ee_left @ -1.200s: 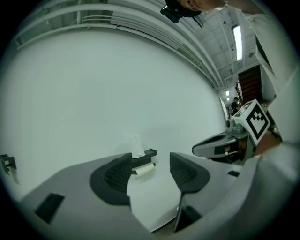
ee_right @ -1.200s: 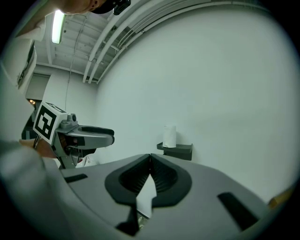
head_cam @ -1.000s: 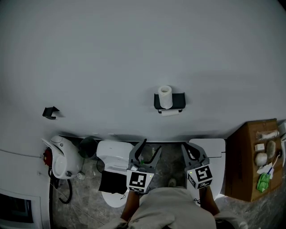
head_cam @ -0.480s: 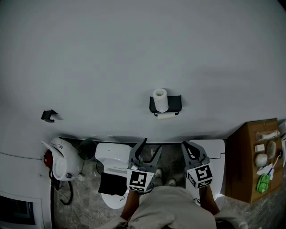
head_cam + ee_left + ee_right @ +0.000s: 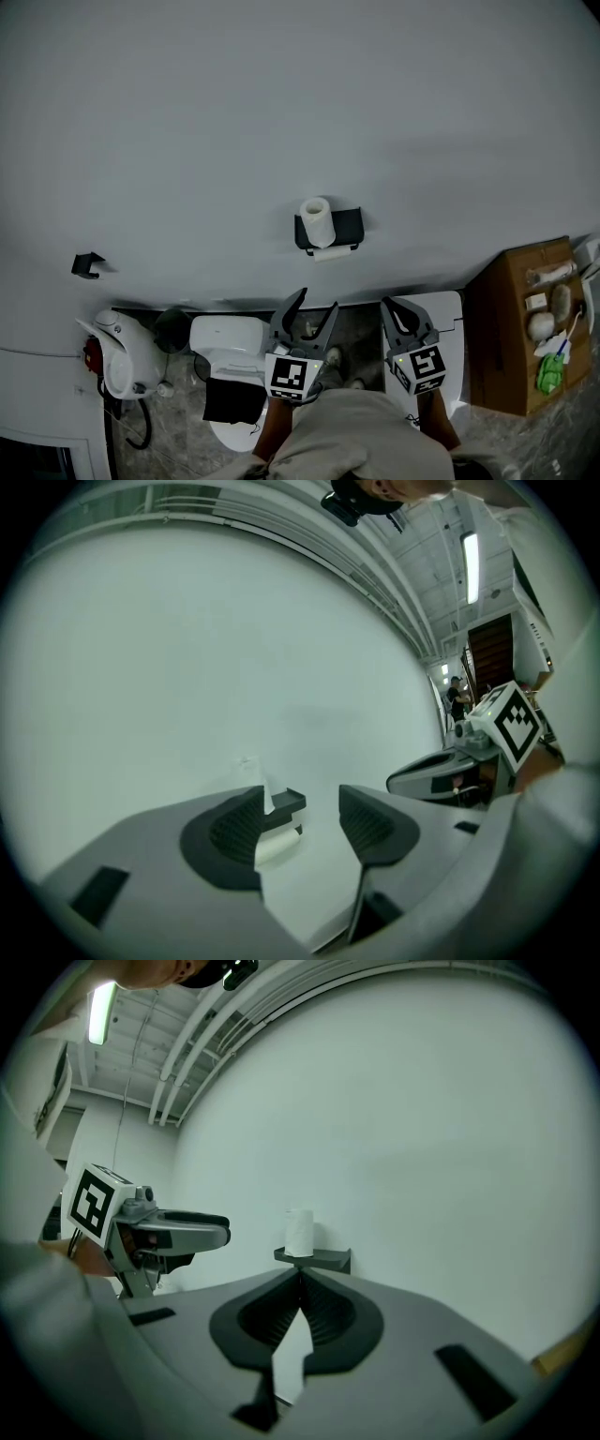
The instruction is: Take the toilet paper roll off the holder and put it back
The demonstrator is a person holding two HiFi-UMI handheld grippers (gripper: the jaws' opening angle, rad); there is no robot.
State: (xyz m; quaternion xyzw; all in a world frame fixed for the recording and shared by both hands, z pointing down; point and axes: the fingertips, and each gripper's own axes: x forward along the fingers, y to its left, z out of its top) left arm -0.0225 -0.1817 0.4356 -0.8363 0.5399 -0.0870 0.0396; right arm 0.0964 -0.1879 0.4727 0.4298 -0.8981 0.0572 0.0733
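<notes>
Bare pale wall fills most of what I see, with the black holder [image 5: 344, 228] fixed to it and nothing else close around it. The toilet paper roll [image 5: 316, 221] stands upright on the holder's shelf at its left end, long axis vertical. A white strip shows just under the shelf; I cannot tell if it is a second roll or a loose sheet.

My left gripper [image 5: 317, 305] has its jaws spread wide and empty, and the roll sits at 12 o'clock from it, well apart. My right gripper [image 5: 392, 314] has its jaws pressed together on nothing, with the roll at about 11 o'clock.

I judge the left the likelier one to reach, being lined up and already parted. A straight rise up the wall looks unobstructed; the toilet [image 5: 230, 342] lies at 8 o'clock and the brown cabinet [image 5: 506, 328] at 3 o'clock, both clear of that path
</notes>
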